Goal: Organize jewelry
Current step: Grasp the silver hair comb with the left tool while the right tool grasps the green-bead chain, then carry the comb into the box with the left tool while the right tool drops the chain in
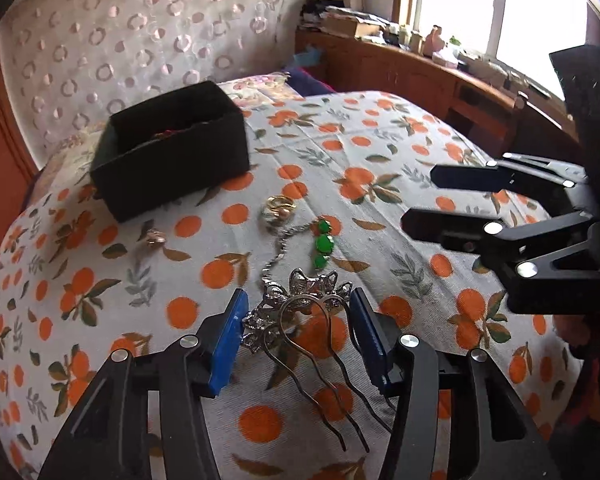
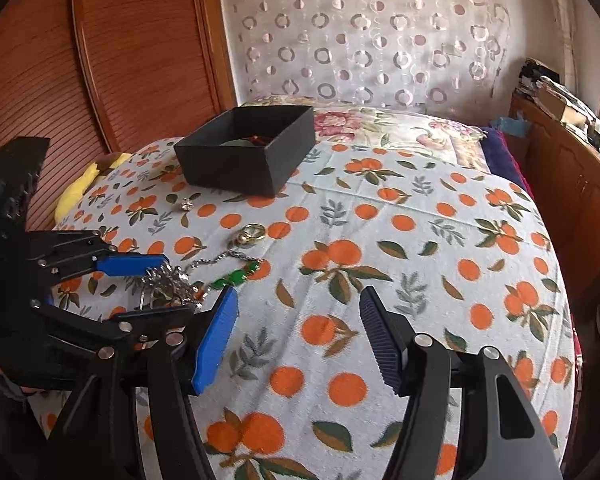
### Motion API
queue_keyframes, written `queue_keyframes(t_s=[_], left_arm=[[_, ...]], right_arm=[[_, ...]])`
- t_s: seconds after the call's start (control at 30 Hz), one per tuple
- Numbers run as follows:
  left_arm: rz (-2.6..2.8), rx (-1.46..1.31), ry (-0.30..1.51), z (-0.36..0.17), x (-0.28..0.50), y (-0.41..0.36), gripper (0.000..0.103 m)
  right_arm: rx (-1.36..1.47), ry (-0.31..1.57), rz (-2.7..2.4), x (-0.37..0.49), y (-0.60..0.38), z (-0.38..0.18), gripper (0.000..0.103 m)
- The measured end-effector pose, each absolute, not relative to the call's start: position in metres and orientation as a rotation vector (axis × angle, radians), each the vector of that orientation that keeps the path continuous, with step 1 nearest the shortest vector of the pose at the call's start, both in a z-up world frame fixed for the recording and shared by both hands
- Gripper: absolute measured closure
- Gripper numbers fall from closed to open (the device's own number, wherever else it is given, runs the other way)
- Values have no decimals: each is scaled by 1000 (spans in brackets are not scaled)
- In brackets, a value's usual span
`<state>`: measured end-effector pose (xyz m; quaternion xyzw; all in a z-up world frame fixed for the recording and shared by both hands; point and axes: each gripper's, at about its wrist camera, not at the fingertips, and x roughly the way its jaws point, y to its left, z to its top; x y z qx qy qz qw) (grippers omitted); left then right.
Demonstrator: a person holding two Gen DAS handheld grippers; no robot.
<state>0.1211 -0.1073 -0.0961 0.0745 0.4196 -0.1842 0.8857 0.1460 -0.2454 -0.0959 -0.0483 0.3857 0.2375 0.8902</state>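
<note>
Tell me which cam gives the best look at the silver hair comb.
Left wrist: the silver hair comb lies between the left gripper fingers, ornament and wavy prongs plain. In the right wrist view it is a small glinting cluster, partly hidden by the left gripper's fingers.

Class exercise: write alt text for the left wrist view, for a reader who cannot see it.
The open left gripper straddles a silver hair comb on an orange-print cloth. Beyond lie a green bead chain, gold rings and a black box; the right gripper hovers at right.
</note>
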Motion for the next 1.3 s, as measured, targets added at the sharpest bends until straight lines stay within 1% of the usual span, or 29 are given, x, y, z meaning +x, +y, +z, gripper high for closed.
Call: queue_keyframes(t_s=[0.17, 0.23, 0.27, 0.33, 0.43, 0.67, 0.7, 0.73, 0.77, 0.83, 0.9, 1.3], left_arm=[[-368, 112, 843, -85, 119, -87, 53], [-363, 99, 829, -80, 119, -80, 53], [-360, 93, 823, -78, 119, -76, 53], [-355, 81, 814, -76, 119, -69, 53], [-348, 66, 805, -73, 121, -59, 53], [-343, 46, 793, -71, 123, -46, 53], [-343, 43, 792, -70, 123, -45, 53], [-344, 41, 791, -71, 123, -44, 53], [-343, 40, 790, -71, 124, -43, 53], [-342, 37, 787, -71, 124, -42, 53], [-341, 36, 784, -70, 125, -41, 53], [-337, 36, 781, -69, 126, -40, 53]], right_arm=[[-116, 820, 520, 156, -228, -98, 38], [-113, 839, 535, 162, -220, -100, 49], [-115, 844, 537, 163, -218, -101, 51], [-121, 861, 548, 167, -210, -104, 59], [-123, 885, 561, 172, -198, -108, 60], [-180, 915, 530, 176, -181, -115, 60], [-195, 915, 524, 176, -180, -116, 62], [-221, 912, 511, 175, -180, -116, 68], [-253, 908, 497, 174, -179, -116, 72], [-258, 918, 503, 174, -181, -115, 83], [-277, 914, 499, 173, -185, -115, 89], [-278, 860, 488, 166, -197, -106, 90]])
